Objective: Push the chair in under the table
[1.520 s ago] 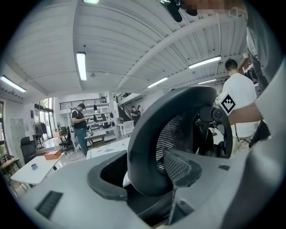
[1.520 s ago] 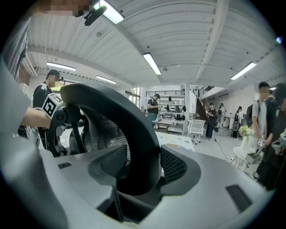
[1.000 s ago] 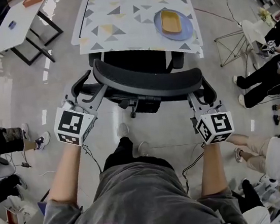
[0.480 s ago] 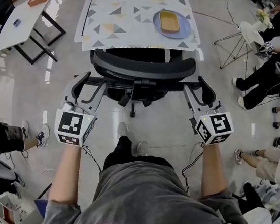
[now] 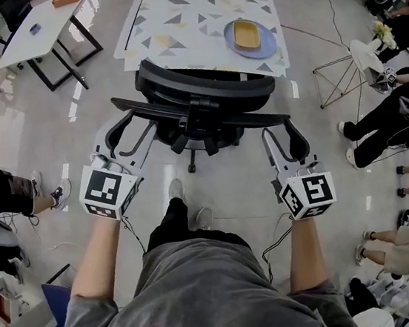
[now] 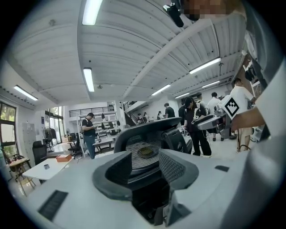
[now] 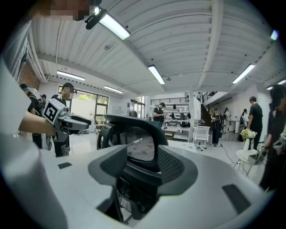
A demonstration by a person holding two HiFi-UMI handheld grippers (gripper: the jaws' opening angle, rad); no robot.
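From above the person's head, the black chair [image 5: 200, 100] stands up against the near edge of the patterned worktop [image 5: 184, 12], its seat out of sight under the edge and its backrest toward the person. The left claw [image 5: 123, 138] is by the chair's left armrest, the right claw [image 5: 281, 150] by the right one.

In the left gripper view, the left claw [image 6: 145, 166] gapes fairly wide. Its jaws have just been closing, but they pinch nothing, and the mesh backrest shows beyond the gap.

In the right gripper view, the right claw [image 7: 142, 165] stands wide and grips nothing, with the chair framed in the gap.
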